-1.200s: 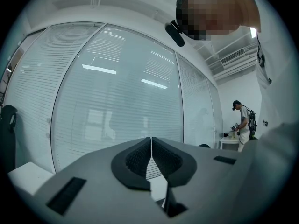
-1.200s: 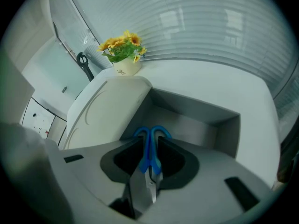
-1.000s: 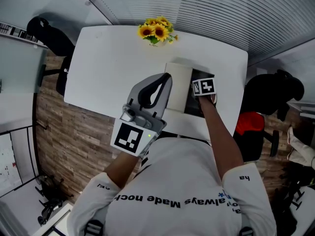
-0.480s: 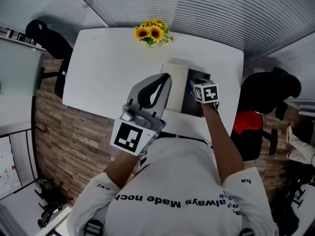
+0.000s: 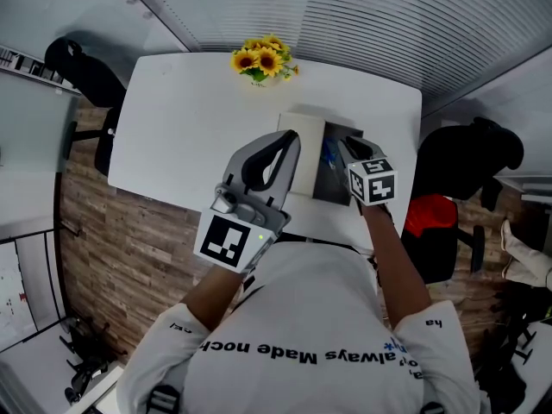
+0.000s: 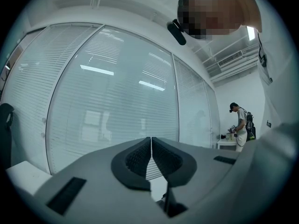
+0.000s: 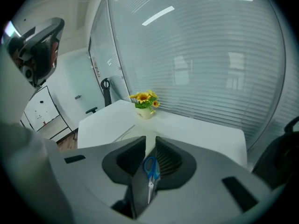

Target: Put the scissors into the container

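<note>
Blue-handled scissors [image 5: 328, 154] lie inside the dark container [image 5: 335, 185] on the white table [image 5: 190, 119]. My right gripper [image 5: 347, 147] hangs above the container, tilted down. Its jaws have just been closing and still stand a little apart, with nothing between the pads. In the right gripper view the scissors [image 7: 150, 168] show through the gap of the right gripper [image 7: 150, 141], lying below on the container's dark floor [image 7: 138, 190]. My left gripper [image 5: 291, 134] is held up in front of the body. In its own view the left gripper [image 6: 151, 140] is shut and empty, aimed at a glass wall.
A white lid or box [image 5: 304, 147] lies against the container's left side. A pot of sunflowers [image 5: 261, 59] stands at the table's far edge. Black chairs stand at the right [image 5: 470, 158] and left [image 5: 84, 65] of the table. A person [image 6: 241, 123] stands far off.
The right gripper has lifted up out of the container and drawn back toward the body. The scissors now show lying in the container. The left gripper has not moved.
</note>
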